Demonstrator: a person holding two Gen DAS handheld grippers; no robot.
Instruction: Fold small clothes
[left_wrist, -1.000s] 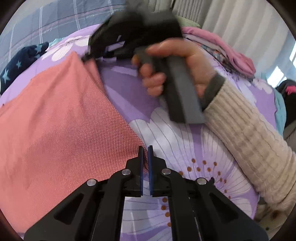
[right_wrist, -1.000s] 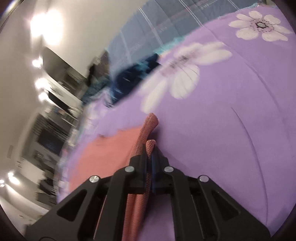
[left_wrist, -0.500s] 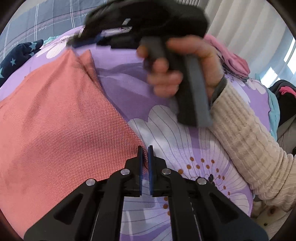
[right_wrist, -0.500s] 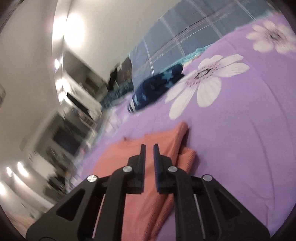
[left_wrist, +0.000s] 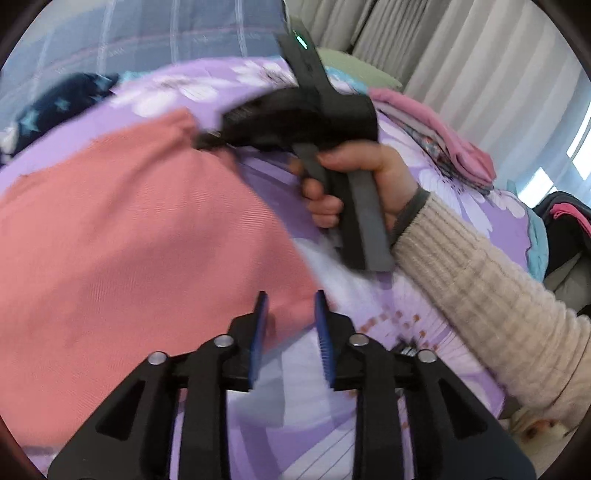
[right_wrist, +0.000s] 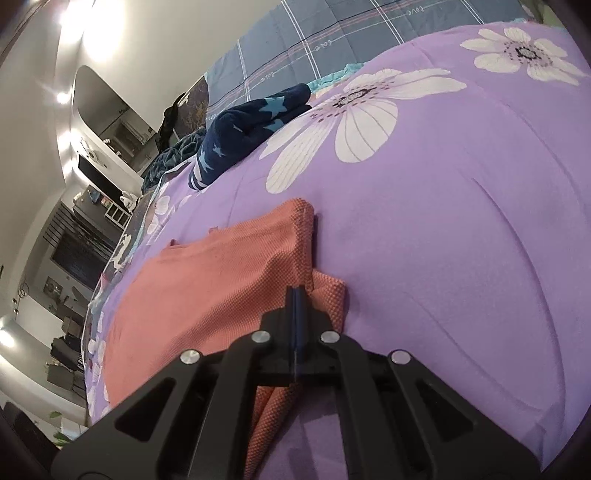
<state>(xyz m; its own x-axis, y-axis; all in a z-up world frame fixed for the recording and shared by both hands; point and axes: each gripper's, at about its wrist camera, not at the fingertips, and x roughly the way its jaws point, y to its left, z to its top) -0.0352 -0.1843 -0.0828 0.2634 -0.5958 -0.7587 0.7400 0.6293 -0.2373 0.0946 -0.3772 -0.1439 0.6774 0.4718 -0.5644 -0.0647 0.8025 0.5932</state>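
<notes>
Left claw (left_wrist: 290, 314): jaws opening, blue pads apart over the near corner of the coral garment (left_wrist: 140, 240). The corner lies in the gap or just under it, and the pads do not press on it. Motion blur hides any light contact.

Right claw (right_wrist: 295, 295): jaws fully closed, blue pads flush together. In the right wrist view the tips sit at the doubled edge of the coral cloth at frame centre. No fabric shows between the pads, so I judge it empty, though a thin ply could be hidden. The same claw appears in the left wrist view, upper centre, held by the person's right hand (left_wrist: 354, 184) at the garment's far corner.

The coral garment lies spread on the purple floral bedspread (right_wrist: 461, 221), filling the left half of the left wrist view, with one edge folded over on itself.

Risks, as I judge them:
- With the left claw letting go, the near corner may spring back or slide and leave the fold crooked.
- The closed right tips could drag the doubled edge and undo the layer.
- The bedspread is soft and could be pinched along with the garment at the next grasp.

Containers: none in view. A dark star-print item (right_wrist: 240, 125) and a pink folded pile (left_wrist: 436, 129) lie loose on the bed.
</notes>
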